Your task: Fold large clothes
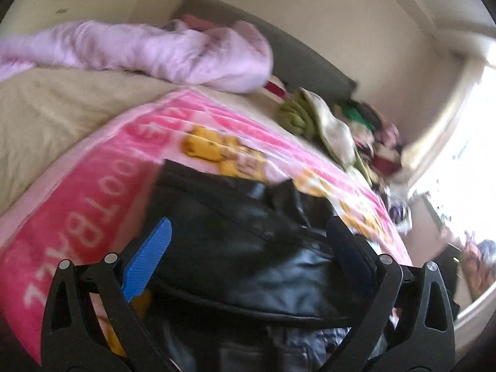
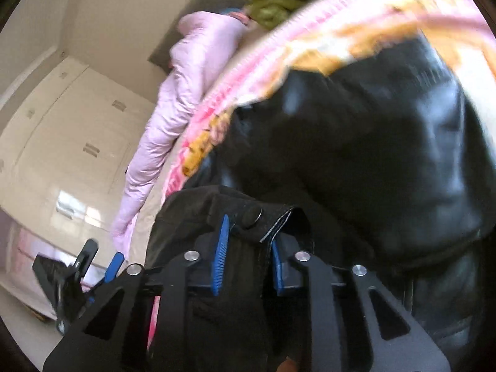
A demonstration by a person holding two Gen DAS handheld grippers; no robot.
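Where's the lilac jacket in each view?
Left wrist: lilac jacket lies across the upper left, beyond the pink blanket.
Right wrist: lilac jacket hangs left of centre, along the pink blanket's edge.
Shared landmark: black jacket on the blanket.

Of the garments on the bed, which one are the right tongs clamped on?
The black jacket: the right tongs pinch its snap-button edge. The lilac jacket lies apart by the bed's far edge.
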